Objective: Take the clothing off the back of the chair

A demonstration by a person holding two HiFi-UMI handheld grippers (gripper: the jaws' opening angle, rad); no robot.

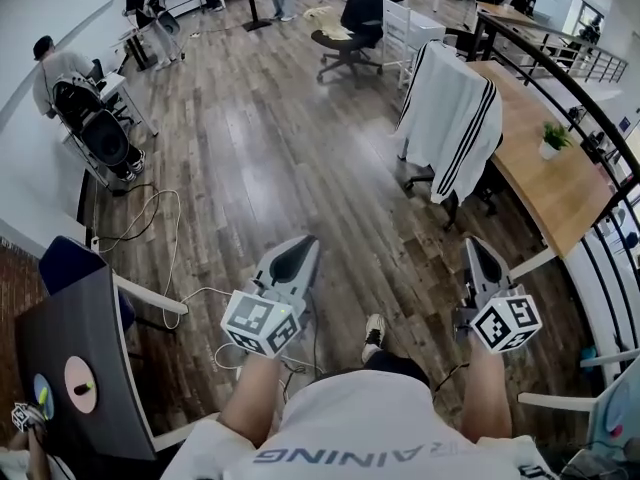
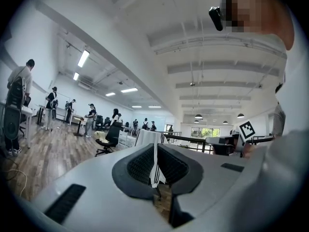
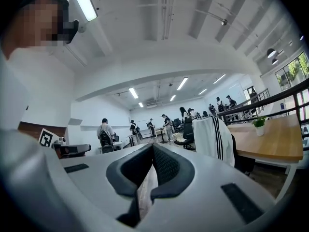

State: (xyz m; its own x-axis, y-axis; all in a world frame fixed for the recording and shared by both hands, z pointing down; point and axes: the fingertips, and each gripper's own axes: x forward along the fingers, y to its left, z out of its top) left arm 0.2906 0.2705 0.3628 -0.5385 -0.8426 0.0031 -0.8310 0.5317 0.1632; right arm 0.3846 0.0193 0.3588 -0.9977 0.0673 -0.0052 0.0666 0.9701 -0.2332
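In the head view, we are holding the left gripper (image 1: 300, 244) and right gripper (image 1: 478, 244) closed and empty, well short of the white striped clothing (image 1: 450, 118). It is draping over the top edge of the chair (image 1: 450, 208) back, hiding all but the base. In the left gripper view, the shut jaws are blocking most of it. In the right gripper view, it is hanging in plain sight, right of the shut jaws.

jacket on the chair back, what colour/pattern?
White jacket with black stripes running down the sleeve, draped over the chair. Clearest in the head view.
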